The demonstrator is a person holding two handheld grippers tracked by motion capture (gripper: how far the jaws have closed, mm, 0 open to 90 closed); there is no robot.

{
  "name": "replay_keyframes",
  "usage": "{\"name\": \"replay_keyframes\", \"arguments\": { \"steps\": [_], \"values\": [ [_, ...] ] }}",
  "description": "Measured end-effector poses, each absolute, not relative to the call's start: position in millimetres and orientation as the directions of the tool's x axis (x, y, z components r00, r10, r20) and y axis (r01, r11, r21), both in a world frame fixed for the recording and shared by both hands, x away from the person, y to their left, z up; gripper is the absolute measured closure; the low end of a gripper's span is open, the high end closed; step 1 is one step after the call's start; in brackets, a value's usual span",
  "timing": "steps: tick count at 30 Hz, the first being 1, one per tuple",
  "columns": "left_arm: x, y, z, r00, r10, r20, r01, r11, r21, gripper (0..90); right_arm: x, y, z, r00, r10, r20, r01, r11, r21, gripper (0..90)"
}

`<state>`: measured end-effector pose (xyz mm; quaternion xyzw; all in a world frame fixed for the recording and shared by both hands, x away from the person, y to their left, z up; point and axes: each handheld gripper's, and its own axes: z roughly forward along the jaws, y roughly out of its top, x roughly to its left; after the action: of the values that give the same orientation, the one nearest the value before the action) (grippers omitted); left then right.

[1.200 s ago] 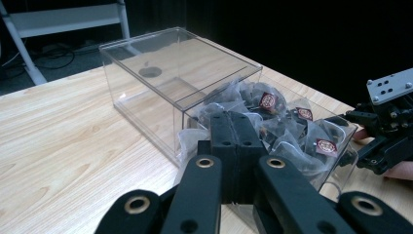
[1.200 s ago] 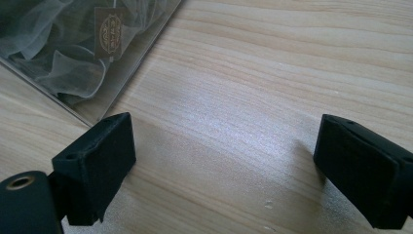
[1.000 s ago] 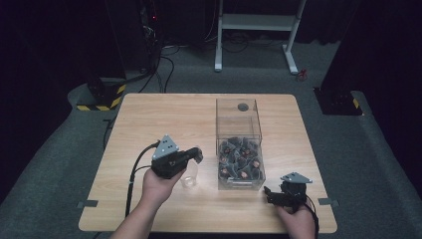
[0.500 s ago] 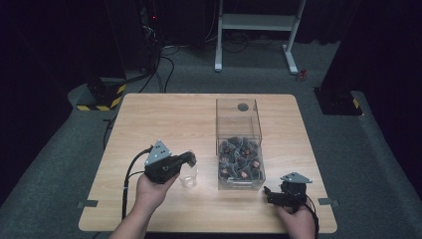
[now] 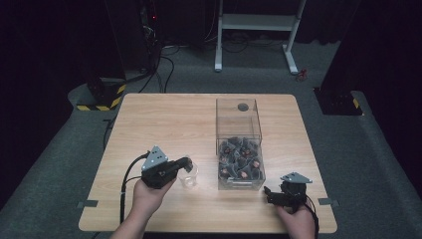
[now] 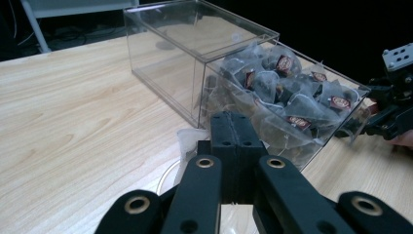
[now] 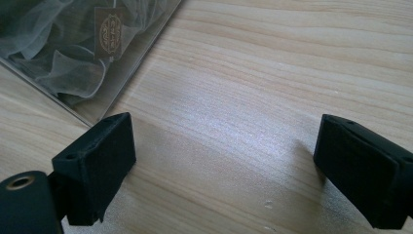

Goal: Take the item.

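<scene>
Clear cup (image 5: 188,175) just below closed left gripper (image 5: 185,163), possibly touching

On the table (image 5: 164,119), the clear box (image 5: 239,144) is standing right of centre, with the tea bags (image 5: 241,162) lying in its near compartment. The small cup (image 5: 189,174) is sitting just left of the box's near end, with the left gripper (image 5: 185,163) hanging over the cup's rim. The right gripper (image 5: 268,194) is resting near the table's front edge, just beside the box's near right corner.
</scene>
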<state>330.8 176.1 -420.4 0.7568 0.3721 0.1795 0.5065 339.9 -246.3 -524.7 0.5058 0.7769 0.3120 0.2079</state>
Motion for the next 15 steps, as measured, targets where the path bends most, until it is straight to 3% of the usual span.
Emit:
{"name": "replay_keyframes", "arguments": {
  "steps": [15],
  "values": [
    [331.5, 175.5, -432.9, 0.659, 0.742, -0.124, 0.414, -0.22, 0.883, 90.0, 340.0, -246.3, -524.8, -0.402, 0.915, -0.008, 0.656, 0.294, 0.695, 8.0]
  ]
}}
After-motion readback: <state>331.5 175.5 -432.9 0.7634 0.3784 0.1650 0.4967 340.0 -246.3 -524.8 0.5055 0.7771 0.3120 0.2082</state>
